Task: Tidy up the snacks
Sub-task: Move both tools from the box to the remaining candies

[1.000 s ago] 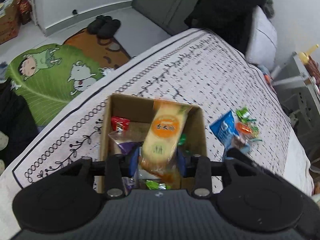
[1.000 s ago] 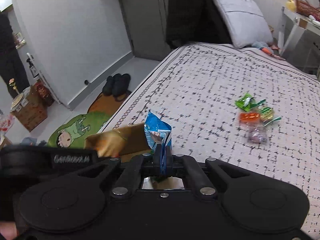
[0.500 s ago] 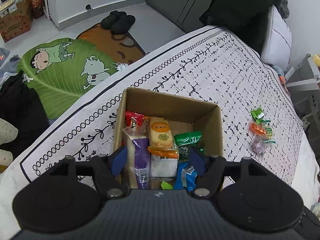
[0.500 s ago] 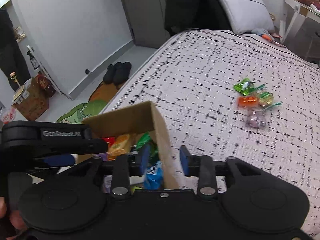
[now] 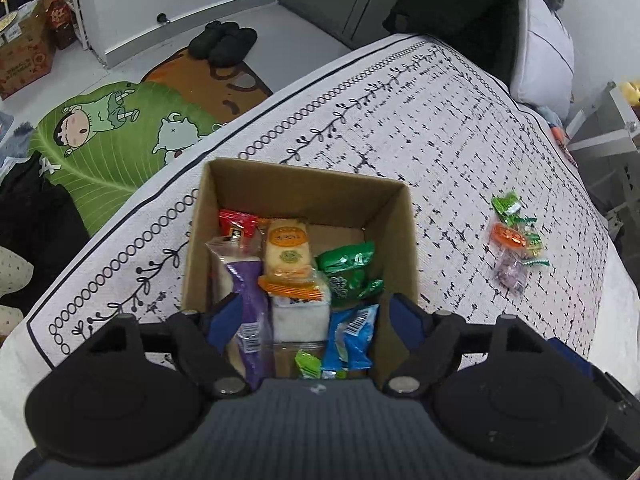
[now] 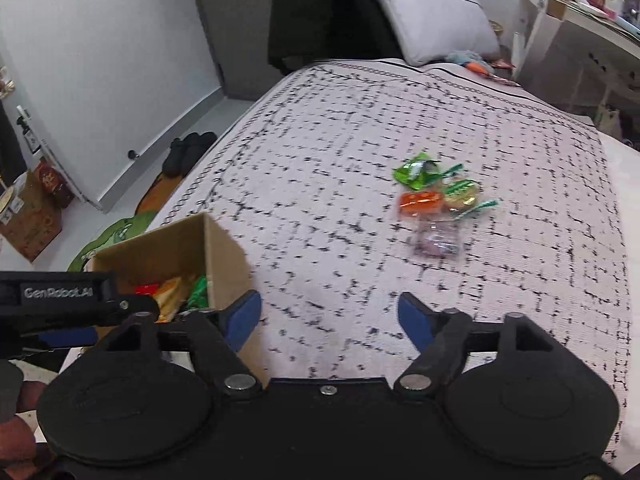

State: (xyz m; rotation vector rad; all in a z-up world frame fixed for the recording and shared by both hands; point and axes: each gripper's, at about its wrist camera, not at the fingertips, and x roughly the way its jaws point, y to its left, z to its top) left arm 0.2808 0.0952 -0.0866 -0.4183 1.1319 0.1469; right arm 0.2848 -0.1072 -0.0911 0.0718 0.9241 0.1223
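A brown cardboard box [image 5: 394, 216] stands on the patterned bed cover and holds several snack packs, among them a yellow-orange cracker pack [image 5: 288, 254], a green bag [image 5: 348, 266], a purple pack [image 5: 250, 300] and a blue packet [image 5: 354, 336]. My left gripper [image 5: 314, 316] hangs open above the box's near end, empty. In the right wrist view the box [image 6: 224, 252] sits at lower left. My right gripper [image 6: 330, 320] is open and empty over bare bed cover beside it. A small cluster of loose snacks [image 6: 436, 200] [image 5: 516, 240] lies farther along the bed.
The bed's left edge [image 5: 120, 216] drops to a floor with a green cartoon rug [image 5: 108, 136] and black slippers [image 5: 222, 42]. A pillow [image 6: 432, 8] and dark clothing sit at the headboard. A white desk [image 6: 576, 20] stands to the right of the bed.
My left gripper opened and dropped the yellow-orange cracker pack into the box. My right gripper let the blue packet go into the box, opened wide and swung right over the bed.
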